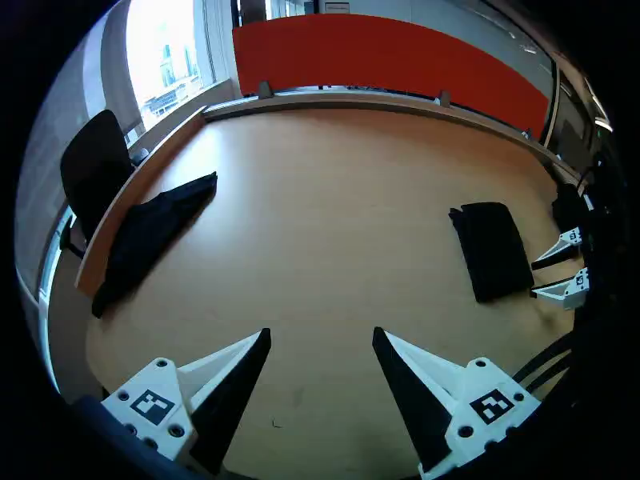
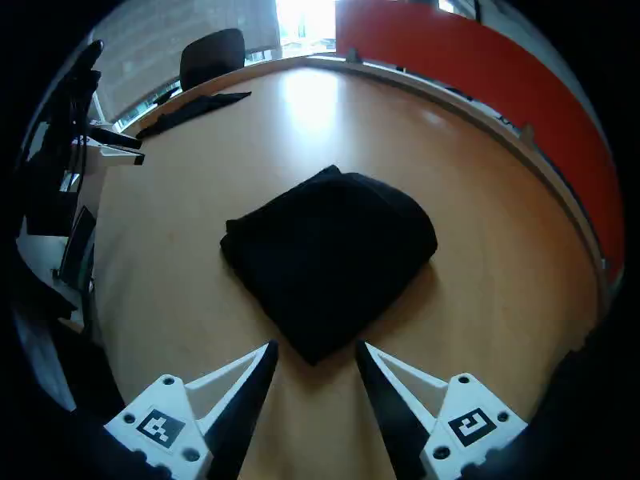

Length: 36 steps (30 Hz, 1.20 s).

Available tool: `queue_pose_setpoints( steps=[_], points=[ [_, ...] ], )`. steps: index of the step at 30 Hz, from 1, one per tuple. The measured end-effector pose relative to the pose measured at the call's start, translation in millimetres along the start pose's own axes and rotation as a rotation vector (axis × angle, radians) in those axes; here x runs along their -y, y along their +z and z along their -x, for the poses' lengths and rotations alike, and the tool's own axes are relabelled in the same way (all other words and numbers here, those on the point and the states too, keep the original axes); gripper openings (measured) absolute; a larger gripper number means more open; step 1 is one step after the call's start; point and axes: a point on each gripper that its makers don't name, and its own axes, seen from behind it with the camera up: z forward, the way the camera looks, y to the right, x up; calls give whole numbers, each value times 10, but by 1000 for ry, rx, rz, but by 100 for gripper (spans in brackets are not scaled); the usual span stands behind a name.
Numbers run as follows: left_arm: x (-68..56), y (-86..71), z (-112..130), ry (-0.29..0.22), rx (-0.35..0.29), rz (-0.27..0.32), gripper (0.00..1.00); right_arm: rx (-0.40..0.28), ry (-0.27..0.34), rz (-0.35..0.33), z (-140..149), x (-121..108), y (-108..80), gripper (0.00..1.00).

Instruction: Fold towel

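We see a wooden table (image 1: 336,200) spanning both views, with a red partition (image 1: 384,56) along its far edge at 12 o'clock in the left gripper view. A loose black cloth (image 1: 152,232) lies at 9 o'clock there, draped over the table's rim.

The folded black towel (image 2: 332,252) sits at the centre of the right gripper view, flat on the table, with one corner pointing to 6 o'clock. In the left gripper view it lies at 3 o'clock, its long axis running from about 11 to 5.

The right gripper (image 2: 316,348) stands moderately open. That near corner lies between its fingertips, and neither finger presses on it. The left gripper (image 1: 322,334) is wide open over bare wood, holding nothing, well apart from the towel.
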Motion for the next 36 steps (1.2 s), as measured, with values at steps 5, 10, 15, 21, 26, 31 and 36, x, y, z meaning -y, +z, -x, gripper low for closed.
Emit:
queue_pose_setpoints(
  steps=[5, 10, 15, 21, 26, 31, 36],
  points=[
    [-7, 0, 9, 1, 0, 0, 94, 11, 8, -1, 50, 11, 17, 64],
    [-15, -1, 6, -1, -1, 2, 94, 20, 16, 3, 86, 4, 44, 47],
    [-18, -4, 12, -2, -1, 3, 94, 18, 31, 5, 89, 6, 57, 28],
    [-23, -5, 17, -1, 0, 4, 94, 7, 41, 11, 78, 11, 68, 4],
    [-22, -6, 23, 1, 0, 5, 94, -2, 40, 13, 67, 16, 66, 4],
    [-25, 5, 18, -2, -1, 10, 94, -13, 32, 18, 11, 10, 26, 4],
    [-27, 25, 13, -4, -4, 16, 94, -32, 20, 30, -119, -5, -40, 4]
  ],
)
